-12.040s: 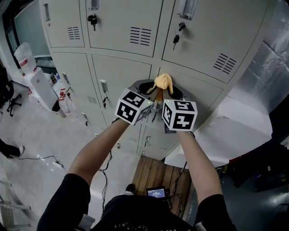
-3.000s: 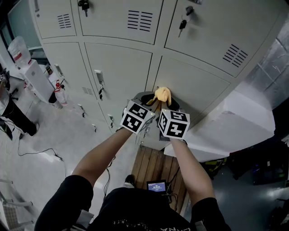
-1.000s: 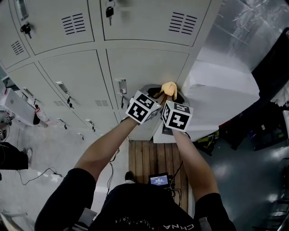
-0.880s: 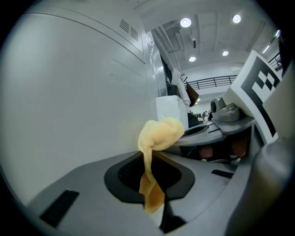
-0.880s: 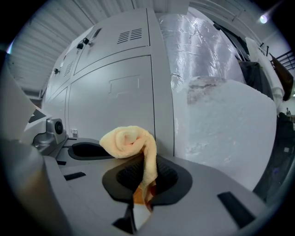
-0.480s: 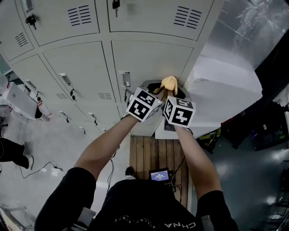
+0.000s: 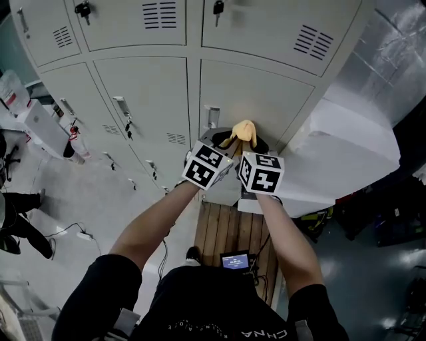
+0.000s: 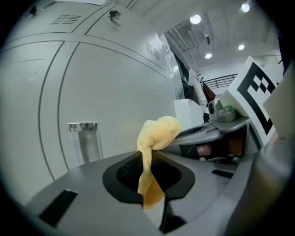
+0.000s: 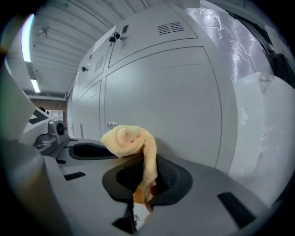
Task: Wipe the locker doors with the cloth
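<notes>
A bunched yellow cloth (image 7: 242, 131) is pinched from both sides: my left gripper (image 7: 225, 144) and right gripper (image 7: 247, 146) are both shut on it, side by side. The cloth's ball sits at the grey locker door (image 7: 259, 90) in the lower right column, just right of its metal handle (image 7: 212, 116). In the left gripper view the cloth (image 8: 156, 134) rises from the closed jaws of the left gripper (image 8: 150, 196) before the door (image 8: 106, 83). The right gripper view shows the cloth (image 9: 129, 140) curling over the right gripper (image 9: 142, 192). Whether cloth and door touch is unclear.
Keys hang in the locks of the upper doors (image 7: 217, 8). A white wrapped block (image 7: 346, 153) juts out right of the lockers. A wooden pallet (image 7: 229, 233) and a small screen (image 7: 234, 261) lie below. A water dispenser (image 7: 36, 123) and a person (image 7: 13, 220) are at far left.
Both grippers have kept their hold on the cloth. Over the last second the cloth has shifted left across the lower right door, closer to its handle, and the head view has swung.
</notes>
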Available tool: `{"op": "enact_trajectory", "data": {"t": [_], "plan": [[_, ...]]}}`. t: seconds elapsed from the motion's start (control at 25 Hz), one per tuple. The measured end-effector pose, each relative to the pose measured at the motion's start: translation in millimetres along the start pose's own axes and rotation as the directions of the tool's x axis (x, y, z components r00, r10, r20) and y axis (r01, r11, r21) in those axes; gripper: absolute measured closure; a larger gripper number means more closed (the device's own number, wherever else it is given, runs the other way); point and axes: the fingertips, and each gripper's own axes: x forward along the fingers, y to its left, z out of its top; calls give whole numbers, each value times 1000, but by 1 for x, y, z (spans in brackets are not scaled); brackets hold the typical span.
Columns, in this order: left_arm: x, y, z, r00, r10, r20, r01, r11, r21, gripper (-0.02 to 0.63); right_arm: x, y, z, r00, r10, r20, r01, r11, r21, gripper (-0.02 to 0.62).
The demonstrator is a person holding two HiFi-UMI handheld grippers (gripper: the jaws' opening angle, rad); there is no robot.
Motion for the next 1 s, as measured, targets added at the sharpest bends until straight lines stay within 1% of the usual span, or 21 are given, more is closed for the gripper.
{"op": "enact_trajectory", "data": {"t": [0.2,0.36,0.48,0.64,1.0], "plan": [[-24,25,-19,998,58,-14,-59,998,-34,552,17,35,-8,997,70,-19,-70,997,-34,534],[-43,44,-35,995,99,-33,-101,994,-49,548,29,57,-17,995,94,-37,-96,994,-59,534],[-53,52,-44,992,115,-43,-117,991,-62,545,38,63,-26,995,87,-53,-91,994,-65,534],[-63,59,-48,990,135,-32,-136,989,-58,545,47,64,-37,995,69,-71,-73,996,-59,534],[-68,59,-49,990,137,-17,-137,990,-42,545,57,62,-43,997,30,-65,-33,998,-47,534]]}}
